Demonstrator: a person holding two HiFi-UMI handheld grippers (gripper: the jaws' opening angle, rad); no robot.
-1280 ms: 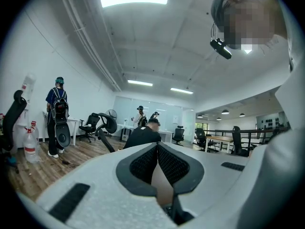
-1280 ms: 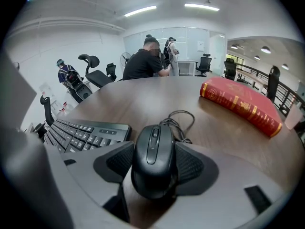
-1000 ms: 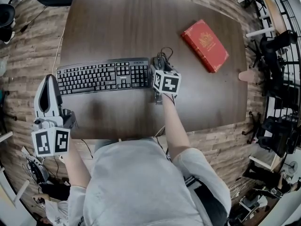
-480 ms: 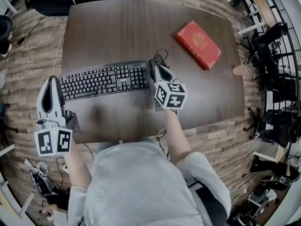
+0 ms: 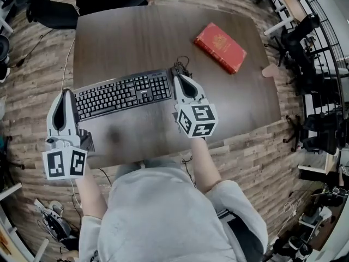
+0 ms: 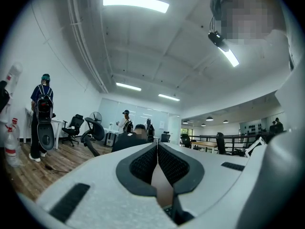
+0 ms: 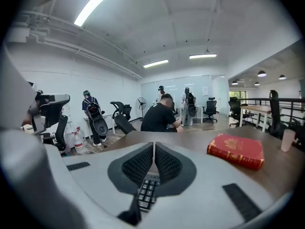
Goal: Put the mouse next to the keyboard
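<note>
Bright, even illumination from long white ceiling strip lamps (image 6: 136,3); sheen on the dark brown wooden table (image 5: 136,37); fisheye curvature throughout; black corners in both gripper views.

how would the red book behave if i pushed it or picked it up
The red book lies flat and closed on the table, so a push would probably slide it, not tip it. Its cover looks stiff, so it should hold shape when lifted. It looks thick, so likely fairly heavy.
</note>
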